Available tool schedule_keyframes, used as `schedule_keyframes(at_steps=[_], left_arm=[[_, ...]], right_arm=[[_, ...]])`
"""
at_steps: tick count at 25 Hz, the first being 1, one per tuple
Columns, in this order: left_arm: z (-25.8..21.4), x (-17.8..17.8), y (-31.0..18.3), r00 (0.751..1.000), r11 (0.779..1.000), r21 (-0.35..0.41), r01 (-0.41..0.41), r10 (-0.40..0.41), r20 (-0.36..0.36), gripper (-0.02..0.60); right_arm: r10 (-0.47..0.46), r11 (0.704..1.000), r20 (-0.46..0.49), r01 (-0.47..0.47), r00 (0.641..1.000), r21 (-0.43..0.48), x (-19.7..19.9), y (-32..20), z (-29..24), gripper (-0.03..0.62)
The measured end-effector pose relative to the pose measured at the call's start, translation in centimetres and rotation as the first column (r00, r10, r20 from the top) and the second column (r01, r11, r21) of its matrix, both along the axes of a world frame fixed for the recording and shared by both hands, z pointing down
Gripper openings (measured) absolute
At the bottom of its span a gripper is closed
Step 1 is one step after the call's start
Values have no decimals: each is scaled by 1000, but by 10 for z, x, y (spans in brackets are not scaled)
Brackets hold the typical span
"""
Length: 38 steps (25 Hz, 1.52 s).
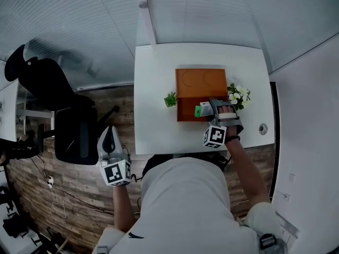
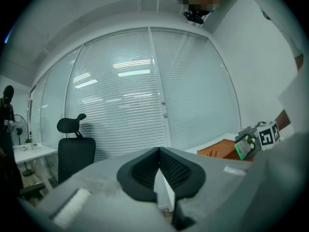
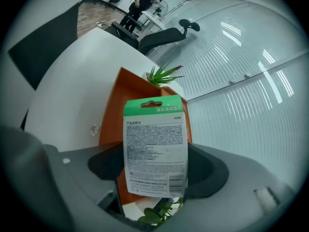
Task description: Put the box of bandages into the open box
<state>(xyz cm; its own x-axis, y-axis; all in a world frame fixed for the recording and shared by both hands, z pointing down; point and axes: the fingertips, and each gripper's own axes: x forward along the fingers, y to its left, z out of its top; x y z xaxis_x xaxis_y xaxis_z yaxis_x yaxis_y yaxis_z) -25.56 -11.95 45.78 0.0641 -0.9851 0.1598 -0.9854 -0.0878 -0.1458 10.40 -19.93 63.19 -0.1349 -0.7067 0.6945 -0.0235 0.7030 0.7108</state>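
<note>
The box of bandages [image 1: 201,110], white with a green top, hangs over the near edge of the open orange box [image 1: 201,83] on the white table [image 1: 153,126]. My right gripper [image 1: 213,109] is shut on it. In the right gripper view the box of bandages [image 3: 155,146] stands upright between the jaws, with the orange box [image 3: 123,98] beneath and beyond it. My left gripper [image 1: 109,137] is off the table to the left, over the wood floor. In its own view the left gripper [image 2: 158,151] is shut and empty, and the orange box [image 2: 219,149] shows far right.
A small green plant [image 1: 170,99] stands at the orange box's left side and a white-flowered plant [image 1: 239,95] at its right. A round grommet [image 1: 262,128] sits near the table's right edge. A black office chair [image 1: 58,105] stands left of the table. Glass walls with blinds lie behind.
</note>
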Motion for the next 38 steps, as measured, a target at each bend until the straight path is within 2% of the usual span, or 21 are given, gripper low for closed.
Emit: schedule_keyframes(at_steps=[4, 6, 16, 18, 20, 21, 22, 23, 24, 26, 28, 29, 31, 32, 34, 38], left_arm=[[0, -2, -1, 1000, 1000, -1, -3, 3, -2, 5], [0, -2, -1, 1000, 1000, 0, -5, 5, -3, 6], [-2, 1, 1, 1000, 1000, 6, -9, 9, -4, 5], [-3, 2, 3, 1000, 1000, 9, -10, 10, -2, 6], [-3, 2, 5, 1000, 1000, 9, -8, 8, -3, 5], [-3, 2, 6, 1000, 1000, 8, -6, 6, -4, 5], [-3, 3, 7, 1000, 1000, 7, -4, 4, -5, 5], [-4, 3, 8, 1000, 1000, 7, -3, 3, -5, 6], [-4, 4, 9, 1000, 1000, 7, -4, 4, -5, 5], [-5, 4, 10, 1000, 1000, 9, -7, 7, -3, 5], [-6, 6, 10, 1000, 1000, 15, -15, 15, -3, 5], [-6, 7, 10, 1000, 1000, 17, -18, 18, -5, 6], [-5, 9, 11, 1000, 1000, 19, -25, 25, -9, 5], [-4, 9, 11, 1000, 999, 19, -27, 27, -13, 5], [-4, 12, 11, 999, 999, 21, -34, 34, -20, 5], [-4, 20, 9, 998, 998, 24, -63, 63, -17, 5]], right_arm=[[15, 997, 11, -14, 1000, -72, 1, 2, 4, 381], [18, 995, 15, -17, 1000, -94, 1, 3, 5, 410], [42, 996, 36, -39, 998, -82, 4, -2, -8, 417], [78, 994, 88, -71, 993, -87, 6, -1, -13, 417], [155, 984, 214, -132, 965, -117, 6, -2, -23, 417], [205, 975, 299, -169, 932, -141, 6, -3, -32, 417], [258, 963, 389, -206, 884, -172, 6, -4, -42, 417], [311, 949, 478, -238, 822, -208, 8, -5, -55, 416], [359, 933, 560, -265, 747, -245, 10, -5, -68, 416], [419, 907, 705, -299, 572, -296, 18, -5, -99, 408], [402, 905, 821, -311, 405, -290, 30, 0, -133, 368], [363, 913, 870, -314, 333, -261, 36, 6, -152, 326], [246, 927, 944, -336, 219, -163, 51, 23, -189, 100], [188, 929, 965, -352, 184, -113, 58, 33, -204, 2], [123, 922, 979, -383, 160, -54, 67, 48, -219, 2], [131, 906, 980, -420, 152, -56, 78, 58, -214, 2]])
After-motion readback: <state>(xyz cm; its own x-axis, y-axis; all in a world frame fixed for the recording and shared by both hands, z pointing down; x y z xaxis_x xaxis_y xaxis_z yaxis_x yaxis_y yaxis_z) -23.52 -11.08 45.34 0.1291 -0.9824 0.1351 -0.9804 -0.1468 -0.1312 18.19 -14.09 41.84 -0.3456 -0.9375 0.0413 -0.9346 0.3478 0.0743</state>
